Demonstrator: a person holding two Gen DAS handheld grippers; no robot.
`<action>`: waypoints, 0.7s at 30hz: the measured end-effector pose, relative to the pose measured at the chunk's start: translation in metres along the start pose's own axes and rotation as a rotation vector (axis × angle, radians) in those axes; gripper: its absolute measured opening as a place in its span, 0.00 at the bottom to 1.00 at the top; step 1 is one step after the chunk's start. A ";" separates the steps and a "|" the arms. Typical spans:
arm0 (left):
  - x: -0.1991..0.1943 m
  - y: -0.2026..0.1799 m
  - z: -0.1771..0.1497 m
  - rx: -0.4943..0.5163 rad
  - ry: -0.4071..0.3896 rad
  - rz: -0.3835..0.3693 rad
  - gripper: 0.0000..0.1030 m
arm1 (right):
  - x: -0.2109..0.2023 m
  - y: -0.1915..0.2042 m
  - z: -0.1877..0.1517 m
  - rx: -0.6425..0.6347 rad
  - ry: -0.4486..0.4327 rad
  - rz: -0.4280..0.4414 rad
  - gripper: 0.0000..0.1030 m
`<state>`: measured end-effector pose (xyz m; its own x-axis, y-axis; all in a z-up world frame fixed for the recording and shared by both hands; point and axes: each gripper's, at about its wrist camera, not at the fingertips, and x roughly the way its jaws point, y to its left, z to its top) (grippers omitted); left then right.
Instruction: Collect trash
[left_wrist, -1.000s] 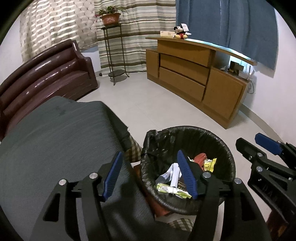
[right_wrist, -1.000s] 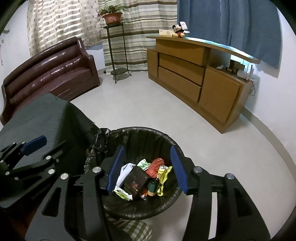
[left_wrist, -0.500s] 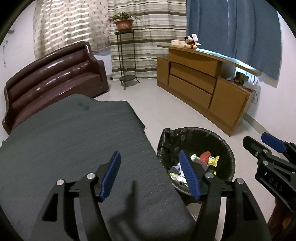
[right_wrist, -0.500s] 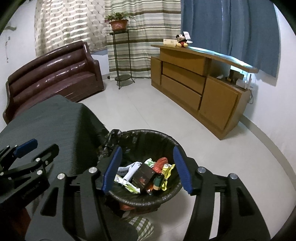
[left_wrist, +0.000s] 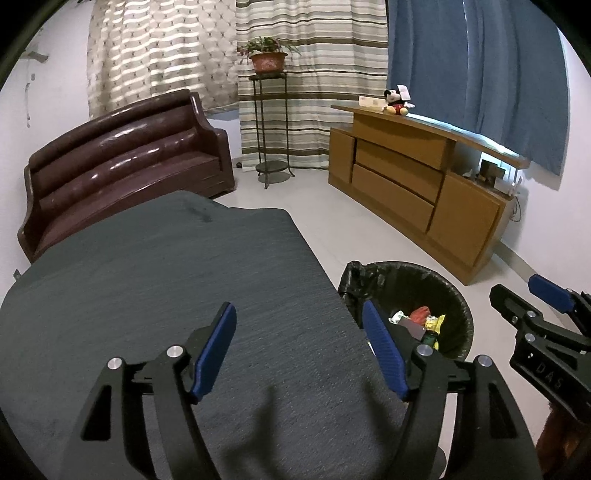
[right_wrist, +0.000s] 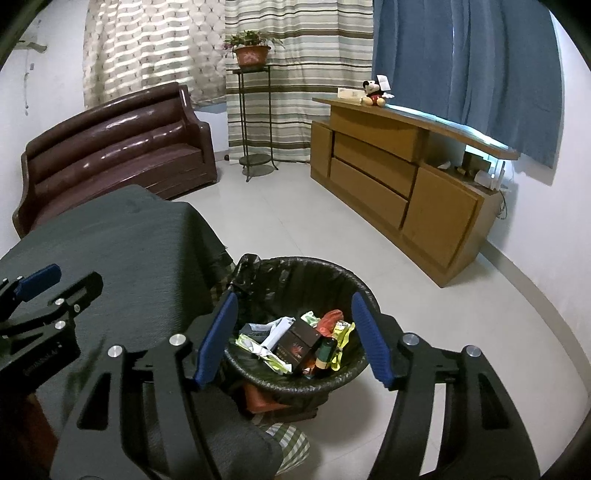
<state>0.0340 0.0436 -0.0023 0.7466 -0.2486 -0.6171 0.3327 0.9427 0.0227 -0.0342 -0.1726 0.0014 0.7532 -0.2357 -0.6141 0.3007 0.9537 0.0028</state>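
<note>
- Left gripper (left_wrist: 299, 332): jaws wide apart, empty, above grey-clothed table (left_wrist: 166, 280).
- Right gripper (right_wrist: 291, 325): jaws spread, holding nothing — over the bin (right_wrist: 354, 288) containing trash (right_wrist: 295, 343); "DAS" legible on its body.
- Beyond: sofa (left_wrist: 122, 162), cabinet (left_wrist: 413, 184).

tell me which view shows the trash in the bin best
The right wrist view. It looks down into the bin, with the trash laid out between the open right tool. The left wrist view shows only a sliver of trash, partly behind the open left tool.
</note>
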 end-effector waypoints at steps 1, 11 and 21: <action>0.000 0.000 0.000 0.000 -0.002 0.000 0.67 | 0.000 0.000 0.000 -0.001 0.000 0.000 0.61; -0.002 0.004 -0.001 -0.004 -0.007 -0.002 0.67 | -0.001 0.003 0.001 -0.003 -0.006 -0.001 0.61; -0.004 0.005 -0.001 -0.007 -0.004 -0.005 0.67 | -0.001 0.003 0.000 -0.003 -0.004 0.000 0.61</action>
<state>0.0323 0.0492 -0.0009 0.7472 -0.2545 -0.6140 0.3327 0.9429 0.0141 -0.0346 -0.1697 0.0019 0.7555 -0.2366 -0.6109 0.2992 0.9542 0.0004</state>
